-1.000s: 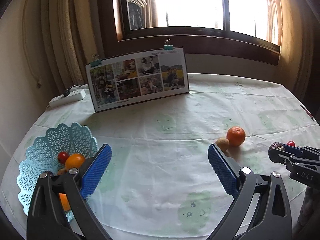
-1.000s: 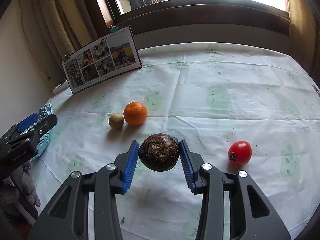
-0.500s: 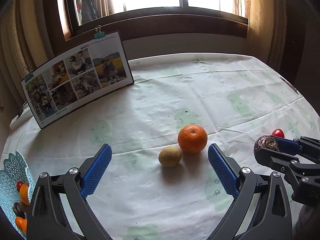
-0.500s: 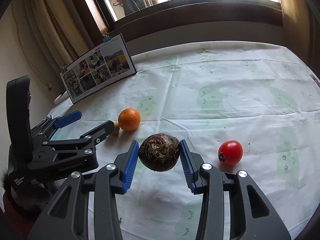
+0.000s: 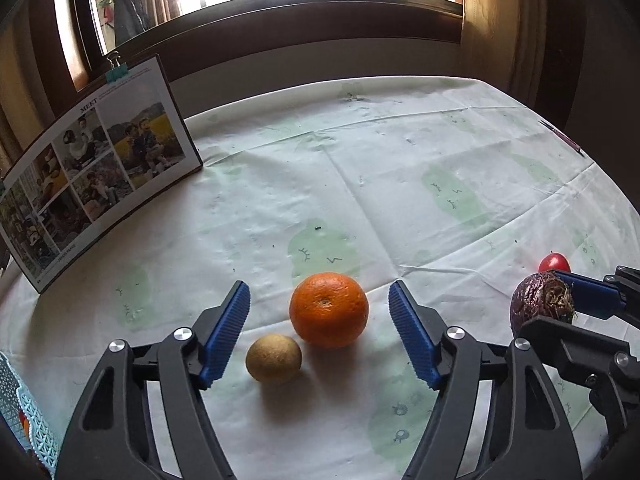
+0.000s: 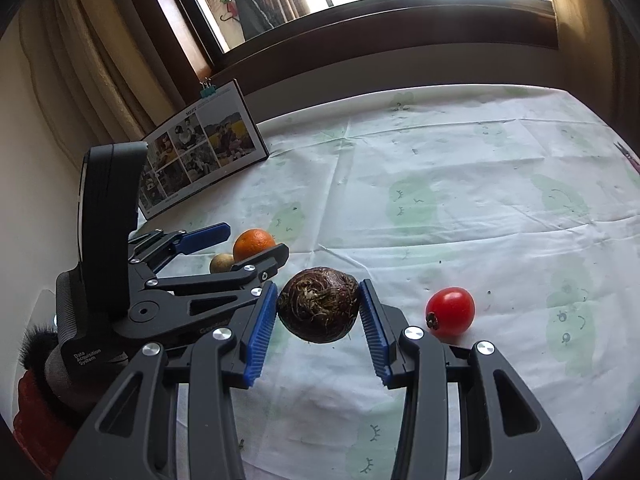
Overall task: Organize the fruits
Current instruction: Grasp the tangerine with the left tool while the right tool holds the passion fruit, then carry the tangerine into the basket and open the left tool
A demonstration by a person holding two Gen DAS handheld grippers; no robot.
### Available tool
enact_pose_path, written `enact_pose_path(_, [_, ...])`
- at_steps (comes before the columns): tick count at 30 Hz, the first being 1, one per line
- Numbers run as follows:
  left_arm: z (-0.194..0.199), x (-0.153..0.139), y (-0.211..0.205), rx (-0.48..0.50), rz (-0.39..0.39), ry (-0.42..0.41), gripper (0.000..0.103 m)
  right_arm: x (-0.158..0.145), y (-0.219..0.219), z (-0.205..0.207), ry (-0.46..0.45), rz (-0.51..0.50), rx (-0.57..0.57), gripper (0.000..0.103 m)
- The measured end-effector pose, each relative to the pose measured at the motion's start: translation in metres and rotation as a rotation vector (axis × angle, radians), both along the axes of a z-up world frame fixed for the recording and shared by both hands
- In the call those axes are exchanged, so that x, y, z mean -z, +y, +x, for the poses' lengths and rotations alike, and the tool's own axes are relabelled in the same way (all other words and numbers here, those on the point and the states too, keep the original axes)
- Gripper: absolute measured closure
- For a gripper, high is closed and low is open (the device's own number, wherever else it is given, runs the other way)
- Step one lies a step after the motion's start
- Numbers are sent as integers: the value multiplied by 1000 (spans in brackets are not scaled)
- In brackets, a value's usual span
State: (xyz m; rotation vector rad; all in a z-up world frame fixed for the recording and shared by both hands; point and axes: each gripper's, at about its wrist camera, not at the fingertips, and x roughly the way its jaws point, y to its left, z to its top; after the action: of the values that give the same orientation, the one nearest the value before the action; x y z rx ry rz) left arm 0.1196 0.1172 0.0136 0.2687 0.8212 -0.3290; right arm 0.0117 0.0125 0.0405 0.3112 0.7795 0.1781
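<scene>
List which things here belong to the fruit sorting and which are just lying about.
Part of the job: orange, small brown fruit, tomato, dark root held in the right gripper, open left gripper, basket.

Lying about: photo board, clip, tablecloth.

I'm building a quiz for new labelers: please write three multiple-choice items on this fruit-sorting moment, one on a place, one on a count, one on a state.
1. Where does the small tan fruit lie?
A. beside the orange, touching or nearly so
B. on the photo board
C. in the right gripper

2. How many fruits lie loose on the tablecloth?
A. one
B. three
C. five

3. What is the state of the left gripper?
A. shut on the orange
B. open, holding nothing
C. shut on the tomato

Answers:
1 A, it sits just left of and nearer than the orange.
2 B, orange, tan fruit and tomato; the dark root is held in the right gripper.
3 B, its jaws stand wide either side of the fruits.
</scene>
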Motion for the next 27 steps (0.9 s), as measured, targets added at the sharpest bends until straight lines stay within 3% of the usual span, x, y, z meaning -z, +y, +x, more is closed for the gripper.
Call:
enact_pose_path(6, [4, 8, -3, 2, -1, 22, 63, 0, -1, -1, -3, -1, -1, 61])
enact_pose_path(14, [1, 3, 3, -21, -37, 18, 63, -2, -3, -1, -12, 3, 11, 61])
enact_pose_path(27, [-12, -38, 32, -114, -110, -56, 63, -4, -2, -4, -27, -11, 16, 61])
